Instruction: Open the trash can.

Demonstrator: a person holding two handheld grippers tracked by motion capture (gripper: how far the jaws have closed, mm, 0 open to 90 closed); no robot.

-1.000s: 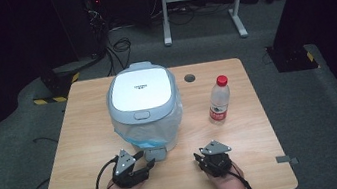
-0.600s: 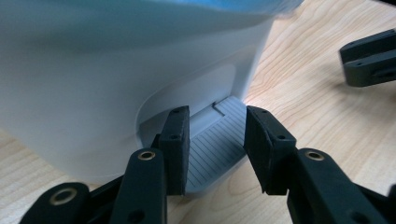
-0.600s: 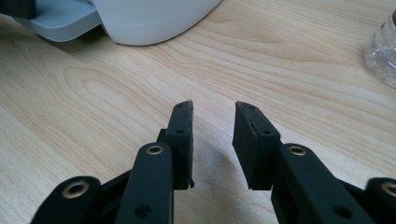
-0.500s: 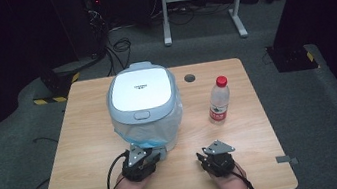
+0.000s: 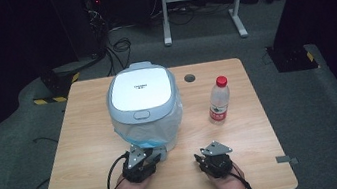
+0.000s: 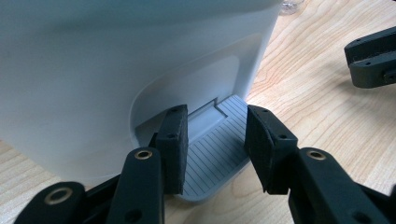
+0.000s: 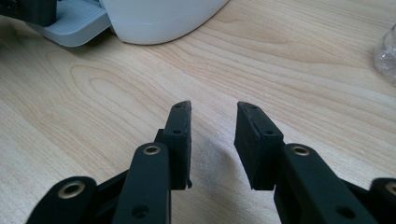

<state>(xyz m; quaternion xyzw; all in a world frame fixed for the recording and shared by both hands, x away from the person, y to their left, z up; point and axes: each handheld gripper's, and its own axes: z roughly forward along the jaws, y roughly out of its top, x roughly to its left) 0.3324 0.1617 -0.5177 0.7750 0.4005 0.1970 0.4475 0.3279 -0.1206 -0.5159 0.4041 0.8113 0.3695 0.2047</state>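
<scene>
A white pedal bin (image 5: 143,98) with a clear liner stands mid-table, its grey ribbed pedal (image 6: 215,154) facing me. My left gripper (image 6: 215,140) sits low at the bin's foot (image 5: 154,157). Its jaws have just been closing, and the pads now meet the pedal's two side edges. To the right, my right gripper (image 5: 199,158) rests near the front edge. Its jaws (image 7: 212,126) stand apart over bare wood with nothing between them. The pedal (image 7: 74,23) and bin base show at the top left of the right gripper view.
A water bottle with a red cap (image 5: 219,101) stands right of the bin. A round cable hole (image 5: 189,77) lies in the wooden table (image 5: 87,137) behind it. Dark floor, cables and a white frame surround the table.
My left gripper has shifted a little right and forward to the bin's pedal, and its jaws have narrowed around it. The right gripper has stayed in place.
</scene>
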